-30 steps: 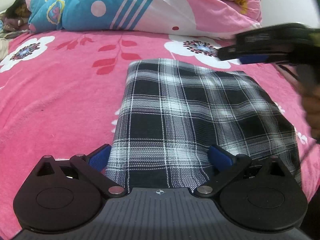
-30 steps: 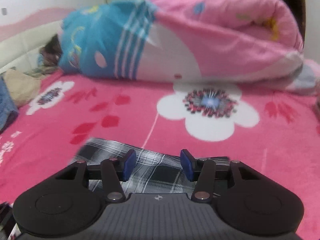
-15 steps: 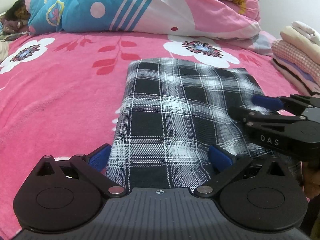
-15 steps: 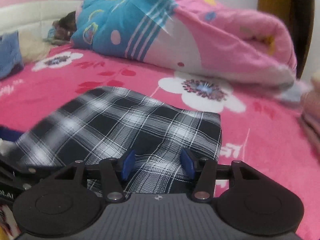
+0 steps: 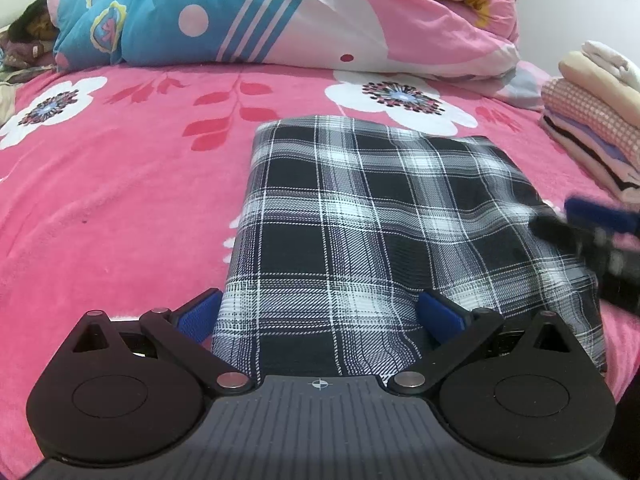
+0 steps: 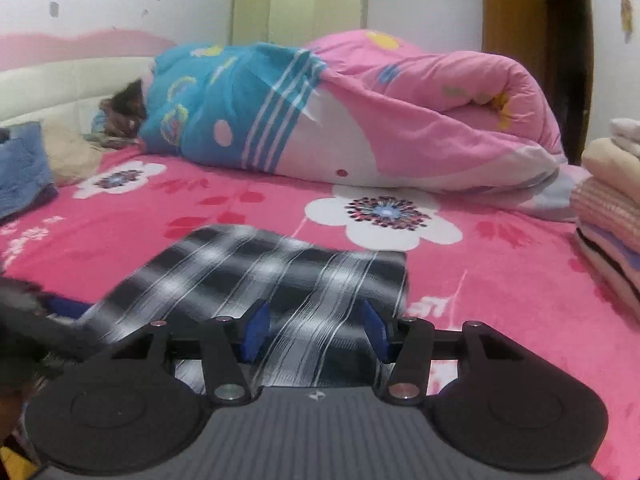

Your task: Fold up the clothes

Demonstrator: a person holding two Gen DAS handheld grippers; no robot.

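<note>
The left tongs (image 5: pixel 320 316) stand wide, one blue pad off the near left edge of the folded plaid cloth (image 5: pixel 360 220) and the other pad over its near right part; nothing is gripped. The right tongs (image 6: pixel 316 330) are spread narrower, both pads low over the cloth's (image 6: pixel 256 268) near right corner, holding nothing. In the left view they (image 5: pixel 592 220) show as a blurred dark shape at the cloth's right edge.

The cloth lies flat as a rectangle on the pink flowered bed (image 5: pixel 100 200). Beyond the cloth's far edge lies a rolled pink and blue quilt (image 5: pixel 280 12). Right of the cloth sits a stack of folded clothes (image 5: pixel 592 120), well apart from it. No container is in view.

Half a second ago the right tongs lay sharp across the cloth's right side in the left view; now they sit farther right and blurred. The right view has risen, showing the wall and a door (image 6: pixel 516 32). The left tongs and the cloth stay as they were.
</note>
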